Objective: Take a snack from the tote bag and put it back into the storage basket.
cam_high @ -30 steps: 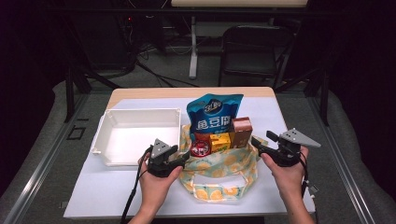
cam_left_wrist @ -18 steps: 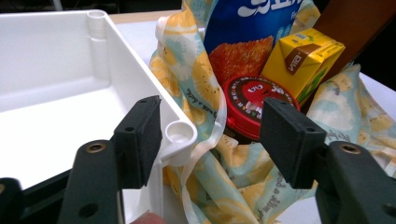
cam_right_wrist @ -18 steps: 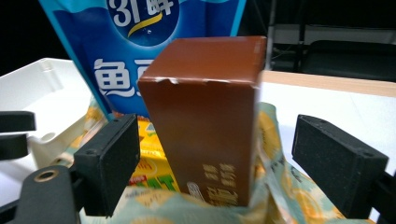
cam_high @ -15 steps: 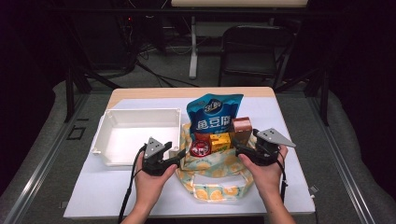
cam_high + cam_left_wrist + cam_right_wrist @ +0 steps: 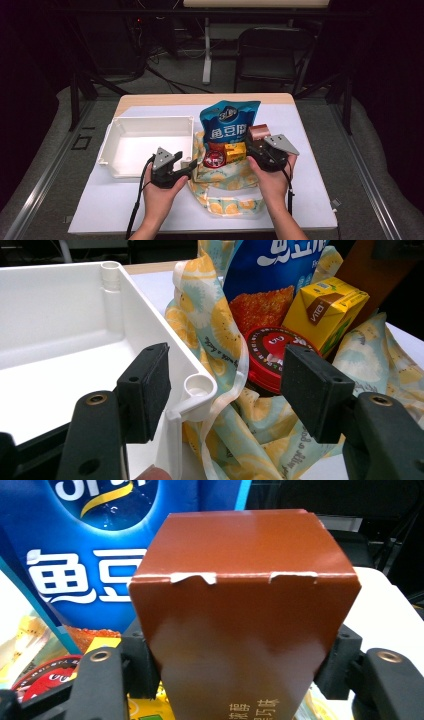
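Brown box [image 5: 245, 615] sits between my right gripper [image 5: 235, 665] fingers.
They just closed and squeeze its sides; my left gripper [image 5: 225, 390] is open, the bag [image 5: 225, 355] edge between its fingers.

White bin [image 5: 120, 145], black chair [image 5: 272, 55]

Black hand-held gripper [image 5: 192, 166], 2 foam-padded jaws, brass screws, black cable.

Looks like a lab or studio recording setup, not anyone's home: dark room with black surroundings, a lit white-topped table [image 5: 150, 210] on grey carpet, cables [image 5: 170, 55] snaking across the floor behind, an empty black chair [image 5: 272, 55] and another desk's leg [image 5: 206, 50] at the back
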### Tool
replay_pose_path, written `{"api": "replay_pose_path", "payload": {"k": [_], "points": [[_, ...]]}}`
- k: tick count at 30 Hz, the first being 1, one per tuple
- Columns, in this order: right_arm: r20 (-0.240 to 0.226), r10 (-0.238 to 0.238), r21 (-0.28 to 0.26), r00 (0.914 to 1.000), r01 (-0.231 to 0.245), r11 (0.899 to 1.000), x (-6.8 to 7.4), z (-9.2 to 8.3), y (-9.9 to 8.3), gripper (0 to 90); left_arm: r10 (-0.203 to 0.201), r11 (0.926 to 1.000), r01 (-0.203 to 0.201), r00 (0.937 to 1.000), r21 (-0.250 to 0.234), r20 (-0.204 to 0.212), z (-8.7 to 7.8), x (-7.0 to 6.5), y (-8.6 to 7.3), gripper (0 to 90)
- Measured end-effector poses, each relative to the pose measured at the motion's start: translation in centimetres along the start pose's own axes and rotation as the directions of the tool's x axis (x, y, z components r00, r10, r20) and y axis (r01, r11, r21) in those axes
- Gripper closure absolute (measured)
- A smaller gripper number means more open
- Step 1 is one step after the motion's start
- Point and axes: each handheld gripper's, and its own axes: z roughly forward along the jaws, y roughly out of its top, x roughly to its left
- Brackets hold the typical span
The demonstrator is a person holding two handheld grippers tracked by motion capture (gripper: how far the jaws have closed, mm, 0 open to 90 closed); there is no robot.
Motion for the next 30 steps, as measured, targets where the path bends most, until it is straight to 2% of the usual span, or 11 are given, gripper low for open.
{"api": "replay_pose_path", "payload": {"k": [4, 11, 14, 18, 23, 27, 30], "points": [[-0.015, 0.014, -0.004, 0.9998, -0.014, 1.0, -0.6, -0.2, 0.0, 36.8, 0.001, 1.0, -0.001, 1.0, 0.001, 0.005, 0.0, -0.1, 0.1, 35.6], [-0.061, -0.013, -0.012, 0.9981, 0.013, 1.0, -1.2, -0.8, 0.3, 37.3, 0.012, 0.9999, -0.012, 0.9998, -0.008, 0.015, 0.1, -0.4, 0.2, 35.5], [-0.075, -0.013, -0.017, 0.9971, 0.011, 1.0, -1.5, -1.1, 0.6, 37.5, 0.026, 0.9997, -0.026, 0.9993, -0.004, 0.028, 0.3, -0.6, 0.4, 34.9], [-0.099, -0.017, -0.028, 0.995, 0.015, 1.0, -1.9, -1.7, 1.5, 37.6, 0.04, 0.999, -0.039, 0.9977, -0.023, 0.054, 0.6, -1.0, 0.7, 33.4], [-0.12, -0.03, -0.05, 0.9924, 0.024, 0.998, -2.1, -2.5, 3.0, 37.7, 0.069, 0.9969, -0.065, 0.993, -0.045, 0.096, 1.3, -1.7, 1.4, 29.5], [-0.139, -0.036, -0.061, 0.9897, 0.028, 0.998, -2.3, -3.2, 4.0, 37.8, 0.067, 0.9959, -0.057, 0.9879, -0.07, 0.14, 1.6, -2.2, 2.0, 27.0], [-0.156, -0.033, -0.073, 0.9872, 0.022, 0.997, -2.6, -3.9, 4.6, 37.8, 0.08, 0.9946, -0.068, 0.9833, -0.079, 0.163, 1.9, -2.8, 2.4, 24.5]]}}
